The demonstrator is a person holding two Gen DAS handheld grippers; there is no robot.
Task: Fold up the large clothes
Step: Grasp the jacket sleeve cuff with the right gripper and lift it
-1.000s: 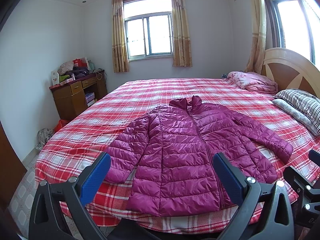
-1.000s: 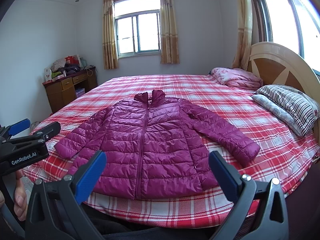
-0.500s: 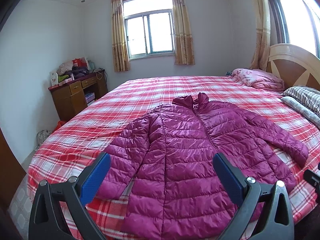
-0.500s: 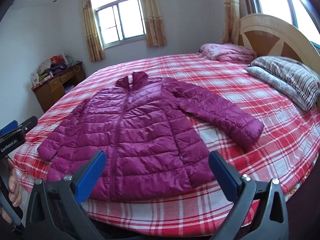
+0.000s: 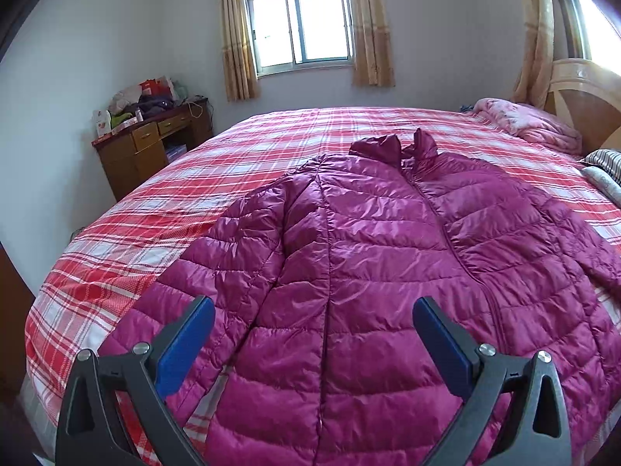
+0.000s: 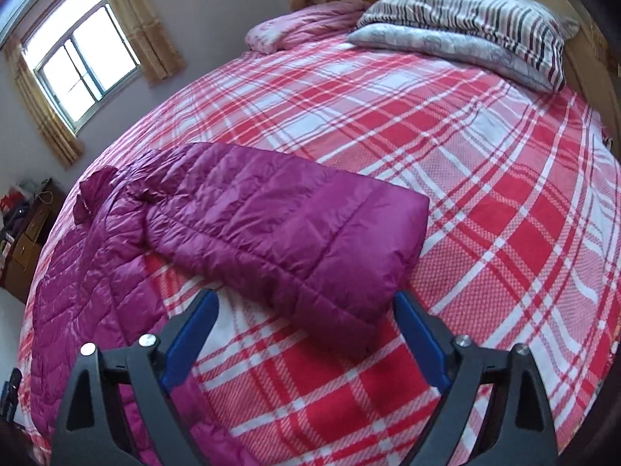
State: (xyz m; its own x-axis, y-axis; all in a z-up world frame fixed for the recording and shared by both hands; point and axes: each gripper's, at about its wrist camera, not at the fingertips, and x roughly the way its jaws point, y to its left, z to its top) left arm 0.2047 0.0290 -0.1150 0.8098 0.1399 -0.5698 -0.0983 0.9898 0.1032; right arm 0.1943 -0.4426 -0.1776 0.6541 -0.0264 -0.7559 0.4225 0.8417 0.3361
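Bed (image 5: 271, 143): you have a red-and-white plaid cover spread over it, and it fills most of both views.
Jacket (image 5: 380, 256): your magenta puffer lies flat on the bed, front up and zipped, collar toward the window (image 5: 300, 25), both sleeves out to the sides.
Sleeve (image 6: 295, 233): in your right view one sleeve stretches across the plaid, its cuff end nearest your right claw.
Pillows (image 6: 465, 27): striped ones stacked at the headboard, well apart from the jacket, with a pink quilt (image 6: 302, 27) beside them.
Desk (image 5: 151, 147): a brown one against the far wall left of the bed, with clutter piled on top.
Left claw (image 5: 310, 334): you hold it spread wide over the jacket's lower front, nothing between the blue pads (image 5: 182, 349).
Right claw (image 6: 304, 334): your jaws are closing but stand wide apart, the cuff lying just ahead between the tips, pads not pressing on it.
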